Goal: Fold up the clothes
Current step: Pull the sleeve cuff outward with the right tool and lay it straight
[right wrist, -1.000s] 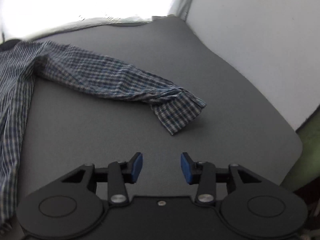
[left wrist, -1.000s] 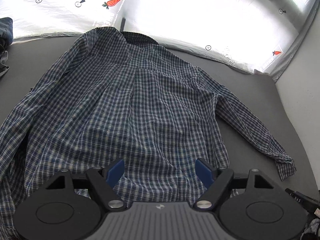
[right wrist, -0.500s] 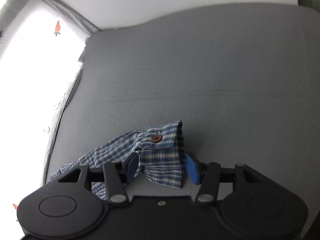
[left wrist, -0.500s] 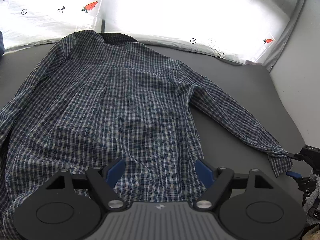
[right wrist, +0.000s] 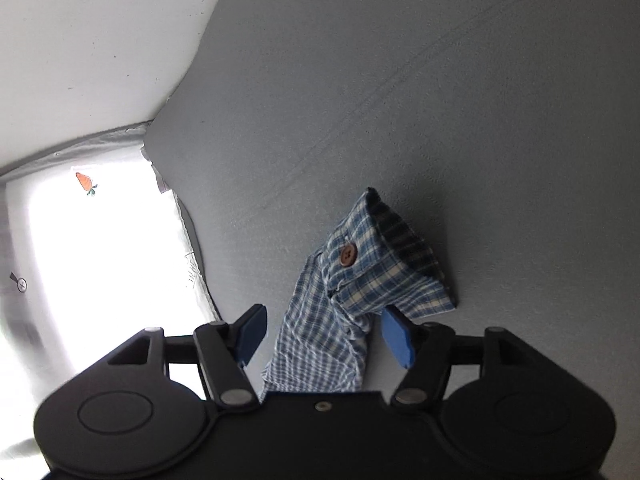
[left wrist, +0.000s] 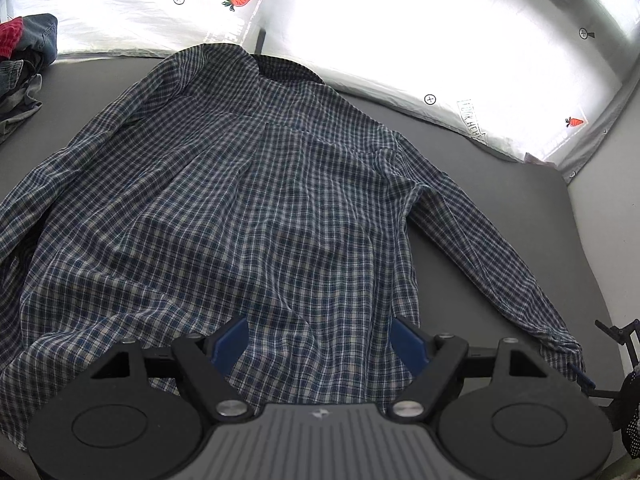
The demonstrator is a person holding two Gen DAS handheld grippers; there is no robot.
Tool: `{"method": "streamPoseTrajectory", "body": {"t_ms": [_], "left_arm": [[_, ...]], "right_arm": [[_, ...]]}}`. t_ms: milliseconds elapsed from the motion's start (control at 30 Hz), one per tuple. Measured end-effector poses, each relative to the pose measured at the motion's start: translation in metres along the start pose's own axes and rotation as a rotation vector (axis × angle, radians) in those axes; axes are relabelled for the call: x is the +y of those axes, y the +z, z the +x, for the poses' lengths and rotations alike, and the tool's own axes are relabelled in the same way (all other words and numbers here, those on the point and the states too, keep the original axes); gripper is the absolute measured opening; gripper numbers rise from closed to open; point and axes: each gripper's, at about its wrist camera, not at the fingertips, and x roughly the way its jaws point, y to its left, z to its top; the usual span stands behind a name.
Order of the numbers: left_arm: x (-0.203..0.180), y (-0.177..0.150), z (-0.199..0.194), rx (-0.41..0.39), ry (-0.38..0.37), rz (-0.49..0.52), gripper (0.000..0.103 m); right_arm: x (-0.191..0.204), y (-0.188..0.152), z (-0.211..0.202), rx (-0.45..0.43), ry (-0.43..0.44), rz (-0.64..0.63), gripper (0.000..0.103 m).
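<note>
across a dark grey table [left wrist: 520, 208], a blue and white checked shirt [left wrist: 248, 208] lies spread flat with its back up, collar toward the bright white backdrop [left wrist: 440, 40] printed with small carrots and target marks. its right sleeve [left wrist: 492, 252] stretches out toward the table's right edge, ending in a cuff [right wrist: 384, 272] with a brown button [right wrist: 347, 256]. the left gripper [left wrist: 320, 340] hovers over the shirt's bottom hem, its blue-padded fingers [left wrist: 231, 340] spread wide apart with checked cloth showing between them; whether they touch the fabric cannot be told. the right gripper [right wrist: 324, 332] is at the sleeve's end, its fingers [right wrist: 396, 336] also apart, one on each side of the sleeve just behind the cuff and not yet closed on it. the cuff lies partly doubled over on the table just beyond the fingertips. a heap of other clothes [left wrist: 24, 64], denim and something red, sits at the far left corner of the table.
</note>
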Motion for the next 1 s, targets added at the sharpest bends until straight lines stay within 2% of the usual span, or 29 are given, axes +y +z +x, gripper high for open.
{"method": "streamPoseTrajectory", "body": {"t_ms": [200,267,333,367,433,500,600,700,767,833,867,900,1000], "left_arm": [[-0.006,-0.005,0.001,0.012,0.002,0.007,0.079],[-0.006,-0.005,0.001,0.008,0.008,0.001,0.079],[-0.006,-0.004,0.001,0.005,0.012,-0.005,0.079],[-0.007,-0.004,0.002,0.006,0.013,-0.007,0.079],[-0.008,-0.004,0.002,0.007,0.016,-0.005,0.079],[-0.01,-0.002,0.003,0.0,0.021,-0.006,0.079],[-0.013,-0.001,0.002,-0.011,0.013,-0.006,0.079],[-0.017,-0.001,0.004,-0.005,0.006,-0.005,0.079],[-0.019,-0.002,0.006,-0.001,0.005,0.003,0.079],[-0.02,-0.002,0.005,-0.002,0.006,0.007,0.079],[-0.019,-0.003,0.005,-0.003,0.011,0.003,0.079],[-0.018,-0.003,0.004,-0.003,0.015,-0.002,0.079],[-0.011,-0.005,0.003,-0.007,0.042,-0.024,0.079]], "right_arm": [[-0.006,0.013,0.028,0.054,-0.027,0.169,0.07],[-0.003,0.014,0.035,0.036,-0.106,0.142,0.061],[-0.004,0.014,0.039,0.013,-0.173,0.115,0.032],[-0.003,0.014,0.038,0.005,-0.177,0.1,0.028],[0.004,0.013,0.035,-0.011,-0.193,0.029,0.012],[0.027,0.008,0.029,0.003,-0.192,-0.161,0.008],[0.082,-0.008,0.013,-0.046,-0.066,-0.532,0.007],[0.13,-0.04,-0.012,-0.155,0.11,-0.958,0.007],[0.147,-0.067,-0.022,-0.223,0.128,-1.244,0.007],[0.149,-0.079,-0.019,-0.263,0.072,-1.39,0.007],[0.144,-0.079,-0.011,-0.276,0.008,-1.418,0.008],[0.137,-0.073,0.001,-0.275,-0.074,-1.403,0.011],[0.105,-0.041,0.04,-0.169,-0.384,-1.226,0.017]]}}
